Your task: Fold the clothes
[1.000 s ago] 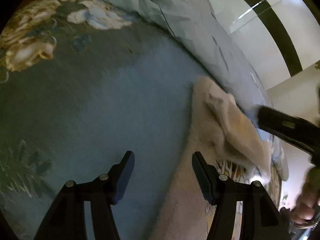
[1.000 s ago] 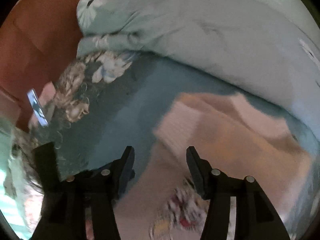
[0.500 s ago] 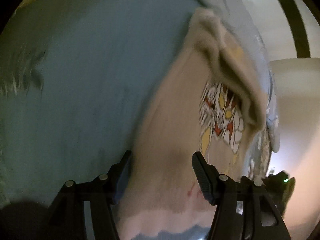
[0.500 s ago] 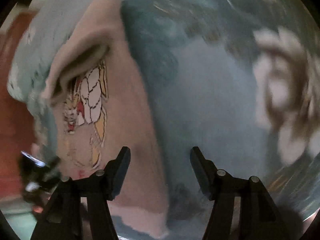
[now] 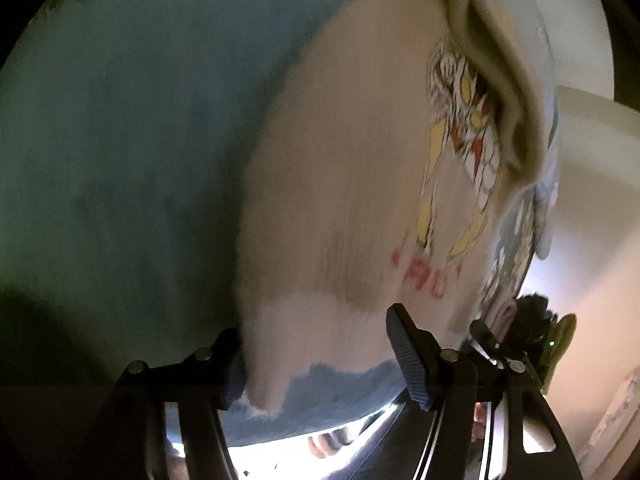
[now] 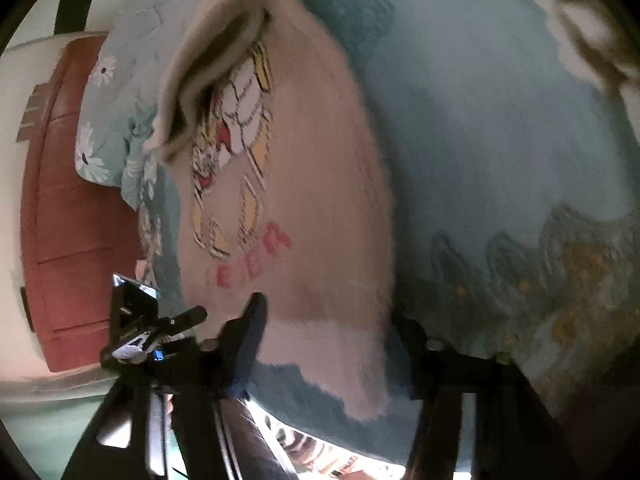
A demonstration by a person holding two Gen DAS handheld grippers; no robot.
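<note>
Both grippers, left [image 5: 320, 356] and right [image 6: 332, 344], spread wide, straddle the shirt [image 6: 320, 184] hem (bed's near edge); next, pinch its corners.

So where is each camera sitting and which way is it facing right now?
Left wrist: on the left gripper, looking along its open jaws over the shirt hem on the blue bedspread.
Right wrist: on the right gripper, jaws open over the same hem, the headboard at left.
Shared: the shirt, the bedspread, each other's gripper.
</note>
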